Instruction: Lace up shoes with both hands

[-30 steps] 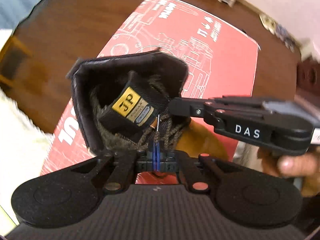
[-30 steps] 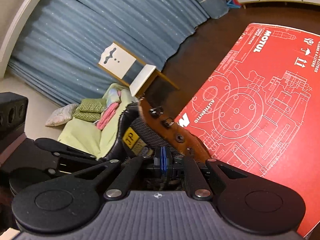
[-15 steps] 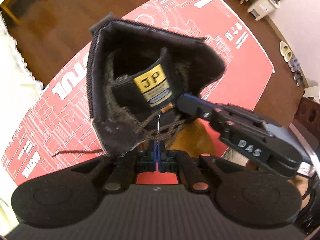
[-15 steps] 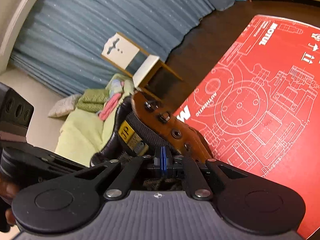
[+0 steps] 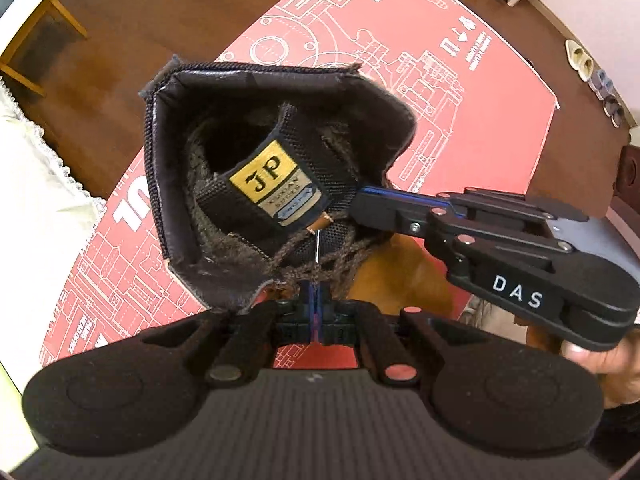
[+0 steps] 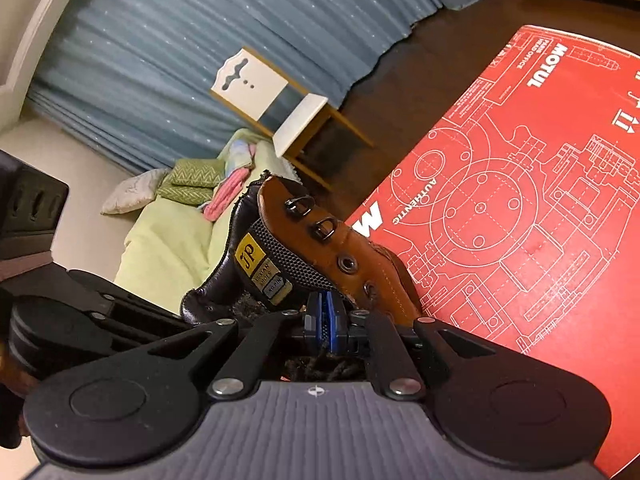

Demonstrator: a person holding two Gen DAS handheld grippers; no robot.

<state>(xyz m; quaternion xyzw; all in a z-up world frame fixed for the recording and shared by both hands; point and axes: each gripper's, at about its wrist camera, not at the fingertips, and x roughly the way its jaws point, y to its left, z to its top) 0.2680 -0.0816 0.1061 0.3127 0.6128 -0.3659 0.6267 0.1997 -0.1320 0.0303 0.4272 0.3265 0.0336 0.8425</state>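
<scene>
Fingers [image 5: 309, 304] of the left gripper [image 5: 315, 296] were clenched on the brown lace [image 5: 340, 256] just in front of the boot [image 5: 280, 92]. Fingers [image 6: 316, 316] of the right gripper [image 6: 324, 312] were parting, and a gap showed between the pads with nothing seen in it.

Change over the last second: the right jaws widened while the left stayed pinched on the lace. The left view came round to look more squarely down into the boot's mouth. Judged: the right side was letting go and the left was carrying the lace alone, ready to draw it on.

Surroundings, all placed from the boot:
- Red printed board [image 5: 460, 100] lay under the boot and spread well beyond it.
- Blue curtain [image 6: 200, 40] hung far behind the boot, with a chair [image 6: 280, 100] and bedding [image 6: 172, 232] between them.
- Tongue with yellow label [image 5: 272, 184] stood up inside the boot's opening; the right fingertips lay against its edge.
- Two hooks [image 6: 300, 204] and the eyelets [image 6: 347, 264] on the boot's brown flap looked empty, so lacing was judged unfinished.
- Thin metal tip [image 5: 317, 244] rose from the left pads towards the tongue.

Obstruction: loose lace strands crossed at the tongue's base and could snag the tip.
</scene>
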